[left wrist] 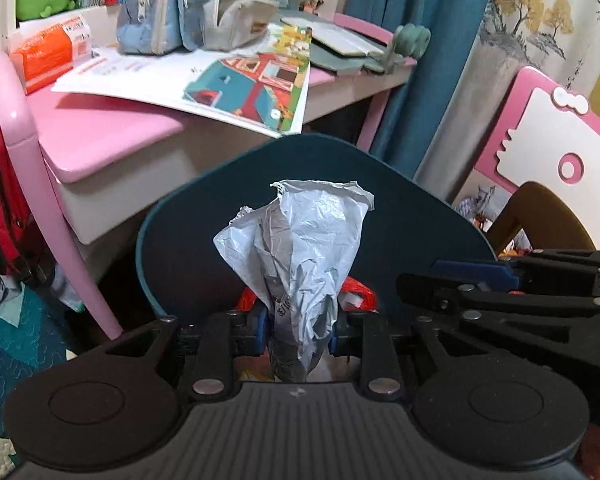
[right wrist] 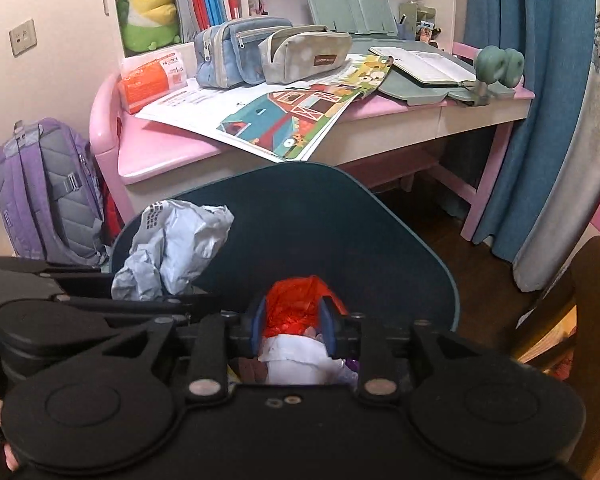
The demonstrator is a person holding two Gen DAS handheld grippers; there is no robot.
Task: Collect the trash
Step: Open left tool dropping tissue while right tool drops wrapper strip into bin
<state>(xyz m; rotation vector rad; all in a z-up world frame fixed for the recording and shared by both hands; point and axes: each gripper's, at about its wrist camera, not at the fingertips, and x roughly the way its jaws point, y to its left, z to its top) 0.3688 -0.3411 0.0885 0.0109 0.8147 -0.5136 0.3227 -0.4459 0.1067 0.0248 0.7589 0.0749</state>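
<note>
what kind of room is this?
Probably a child's bedroom or study corner: a pink desk with pencil cases, a plush toy on the shelf and a purple backpack beside it.

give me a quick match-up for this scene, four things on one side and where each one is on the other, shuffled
Things:
1. grey crumpled bag
2. orange plastic bag
3. purple backpack
4. picture book

Places:
A. open on the pink desk
B. on the floor beside the desk
C. between the left hand-held gripper fingers
D. between the right hand-held gripper fingers

Pairs: 1-C, 2-D, 3-B, 4-A
</note>
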